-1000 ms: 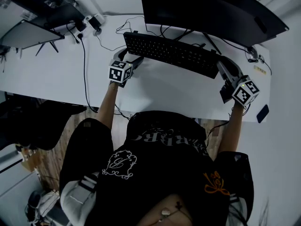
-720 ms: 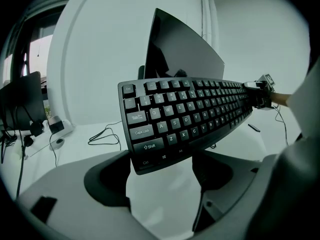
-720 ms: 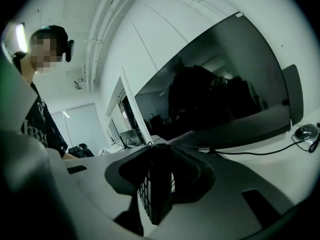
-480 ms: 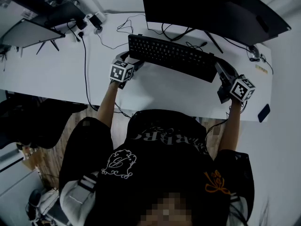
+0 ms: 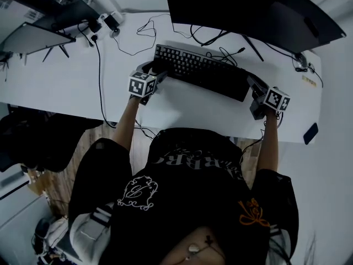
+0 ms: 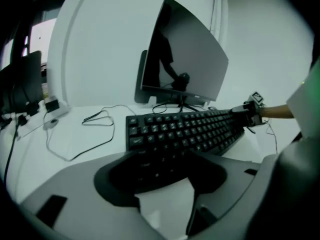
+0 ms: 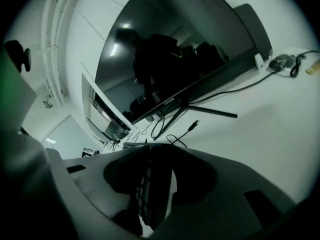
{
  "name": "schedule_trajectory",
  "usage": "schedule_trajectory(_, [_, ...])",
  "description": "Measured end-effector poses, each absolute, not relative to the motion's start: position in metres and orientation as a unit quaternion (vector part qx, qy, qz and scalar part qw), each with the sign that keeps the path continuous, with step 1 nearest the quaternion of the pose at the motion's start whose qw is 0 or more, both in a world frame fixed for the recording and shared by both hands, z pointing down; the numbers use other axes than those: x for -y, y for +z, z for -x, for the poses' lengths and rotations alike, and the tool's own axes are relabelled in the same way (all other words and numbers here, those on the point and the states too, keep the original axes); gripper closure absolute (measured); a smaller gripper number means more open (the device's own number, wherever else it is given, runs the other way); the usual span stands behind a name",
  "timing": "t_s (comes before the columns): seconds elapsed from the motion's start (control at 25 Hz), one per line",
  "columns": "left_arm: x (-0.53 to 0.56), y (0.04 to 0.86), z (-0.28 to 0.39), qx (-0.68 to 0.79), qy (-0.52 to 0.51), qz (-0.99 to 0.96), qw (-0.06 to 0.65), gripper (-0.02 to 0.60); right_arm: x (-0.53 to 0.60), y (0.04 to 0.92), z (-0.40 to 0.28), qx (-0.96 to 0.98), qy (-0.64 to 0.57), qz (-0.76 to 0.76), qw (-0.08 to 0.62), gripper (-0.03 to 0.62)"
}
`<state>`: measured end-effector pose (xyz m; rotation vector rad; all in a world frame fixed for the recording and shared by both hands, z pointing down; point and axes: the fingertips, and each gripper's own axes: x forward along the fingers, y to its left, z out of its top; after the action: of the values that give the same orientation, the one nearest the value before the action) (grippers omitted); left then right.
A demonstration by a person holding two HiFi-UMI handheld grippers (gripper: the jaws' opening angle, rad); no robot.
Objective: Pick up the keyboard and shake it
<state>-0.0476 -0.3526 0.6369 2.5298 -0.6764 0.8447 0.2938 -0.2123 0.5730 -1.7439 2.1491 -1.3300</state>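
A black keyboard (image 5: 201,72) lies slantwise in front of the monitor on the white desk (image 5: 71,87). My left gripper (image 5: 153,72) reaches over its left end; in the left gripper view that end (image 6: 175,134) sits between the jaws, which are closing with a gap still showing. My right gripper (image 5: 252,87) is at the keyboard's right end. Seen from the right gripper view, the keyboard (image 7: 150,184) stands edge-on, clamped between the two pads while the jaws ease slightly apart. Whether the keyboard still touches the desk I cannot tell.
A large dark monitor (image 5: 248,10) on a thin-legged stand looms just behind the keyboard. Loose cables (image 5: 140,29) and a power adapter (image 5: 107,22) lie at the back left, next to a flat screen (image 5: 33,37). A mouse (image 5: 298,61) and a phone (image 5: 310,132) are at the right.
The keyboard has shifted away from me and turned, its right end swinging nearer. My right gripper moved inward and farther with it. The left gripper stayed almost in place.
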Motion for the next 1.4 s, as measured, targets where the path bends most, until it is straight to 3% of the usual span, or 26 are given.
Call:
schedule_trajectory(0.04, [0.354,0.63,0.04,0.234,0.295,-0.908,0.182,0.333,0.215,0.581,-0.293,-0.696,-0.444,0.563,0.041,0.442])
schedule_trajectory(0.08, [0.354,0.626,0.032,0.223,0.296,-0.914,0.165,0.337,0.217,0.589,-0.29,-0.694,-0.455,0.557,0.042,0.444])
schedule_trajectory(0.24, [0.346,0.628,0.003,0.177,0.338,-0.917,0.114,0.337,0.226,0.625,-0.275,-0.685,-0.491,0.538,0.012,0.436])
schedule_trajectory(0.52, [0.326,0.645,-0.007,0.148,0.354,-0.914,0.134,0.336,0.229,0.657,-0.266,-0.679,-0.486,0.546,-0.062,0.422])
schedule_trajectory(0.96, [0.314,0.633,-0.01,0.137,0.335,-0.922,0.135,0.336,0.225,0.628,-0.269,-0.67,-0.449,0.589,-0.047,0.398])
schedule_trajectory(1.4, [0.29,0.602,0.007,0.109,0.294,-0.941,0.13,0.337,0.188,0.568,-0.202,-0.7,-0.4,0.592,-0.006,0.402])
